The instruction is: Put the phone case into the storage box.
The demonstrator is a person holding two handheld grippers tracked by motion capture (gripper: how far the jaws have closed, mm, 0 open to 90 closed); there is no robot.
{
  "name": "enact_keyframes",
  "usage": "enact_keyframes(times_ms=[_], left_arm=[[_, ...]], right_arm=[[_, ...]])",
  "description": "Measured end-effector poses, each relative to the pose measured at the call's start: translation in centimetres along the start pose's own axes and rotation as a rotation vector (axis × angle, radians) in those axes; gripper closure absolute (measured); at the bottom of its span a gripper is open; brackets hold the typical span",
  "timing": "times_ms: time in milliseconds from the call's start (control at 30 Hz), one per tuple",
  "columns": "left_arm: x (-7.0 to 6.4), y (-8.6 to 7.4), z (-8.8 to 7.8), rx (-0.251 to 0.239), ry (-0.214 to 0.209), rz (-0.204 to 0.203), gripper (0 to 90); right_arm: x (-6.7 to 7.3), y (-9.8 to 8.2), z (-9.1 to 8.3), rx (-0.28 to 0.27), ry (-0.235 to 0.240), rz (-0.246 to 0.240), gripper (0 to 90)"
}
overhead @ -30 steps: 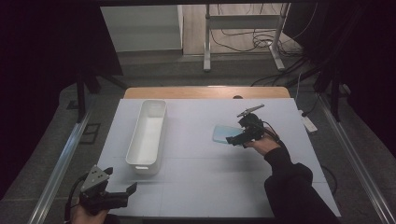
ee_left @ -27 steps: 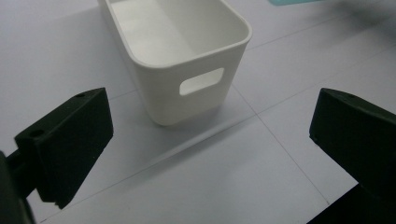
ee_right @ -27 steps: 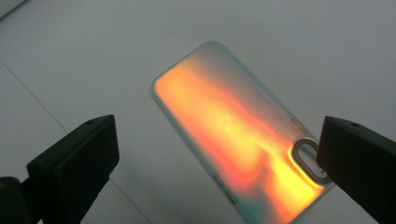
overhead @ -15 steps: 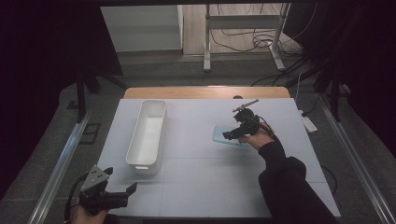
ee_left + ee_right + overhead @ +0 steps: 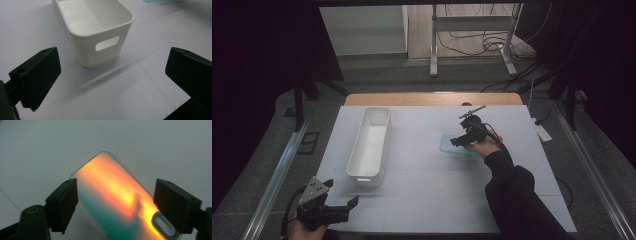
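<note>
Iridescent phone case [image 5: 117, 202] lying flat on table [image 5: 422, 200], right of white bin [image 5: 369, 142] | right gripper [image 5: 458, 142] straddling it, closing in, not pinching yet | left gripper [image 5: 112, 80] spread, idling | looking thin, light, slippery, bendy; grabbing across long edges

Wide-apart black fingers [image 5: 37, 77] over a white table [image 5: 140, 97], white bin [image 5: 100, 32] with handle slot ahead

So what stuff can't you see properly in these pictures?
- Phone case: right gripper view, near end cut off by the bottom edge.
- White bin: left gripper view, far end cut off by the top edge.
- Right hand-held gripper: high view, too small to tell whether the jaws touch the case.
</note>
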State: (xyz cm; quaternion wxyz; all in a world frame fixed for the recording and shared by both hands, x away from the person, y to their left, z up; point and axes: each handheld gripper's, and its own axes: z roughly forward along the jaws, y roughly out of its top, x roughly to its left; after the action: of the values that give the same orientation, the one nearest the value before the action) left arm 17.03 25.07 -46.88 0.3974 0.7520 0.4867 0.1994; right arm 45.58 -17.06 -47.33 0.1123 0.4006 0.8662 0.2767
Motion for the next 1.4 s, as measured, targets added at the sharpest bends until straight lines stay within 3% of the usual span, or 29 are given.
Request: enact_keyframes(times_ms=[300, 333, 500, 700, 1067, 1400], left_arm=[[0.0, 0.0, 0.0, 0.0, -0.002, 0.0, 0.9], [0.0, 0.0, 0.0, 0.0, -0.003, 0.001, 0.9], [0.0, 0.0, 0.0, 0.0, -0.004, 0.001, 0.9], [0.0, 0.0, 0.0, 0.0, -0.005, 0.001, 0.9], [0.1, 0.0, 0.0, 0.002, -0.008, 0.001, 1.1], [0.1, 0.0, 0.0, 0.002, -0.012, 0.0, 1.2]], right_arm=[[0.1, 0.5, 0.1, 0.041, 0.021, -0.06, 67.0], [0.1, 0.5, 0.1, 0.041, 0.021, -0.06, 67.0], [0.2, 0.7, 0.7, 0.065, 0.029, -0.079, 88.6], [-0.2, 0.8, 1.5, 0.065, 0.022, -0.066, 89.1], [-1.5, 1.7, 3.3, 0.035, 0.025, 0.017, 89.1], [-1.6, 2.6, 4.7, 0.043, -0.021, 0.002, 89.1]])
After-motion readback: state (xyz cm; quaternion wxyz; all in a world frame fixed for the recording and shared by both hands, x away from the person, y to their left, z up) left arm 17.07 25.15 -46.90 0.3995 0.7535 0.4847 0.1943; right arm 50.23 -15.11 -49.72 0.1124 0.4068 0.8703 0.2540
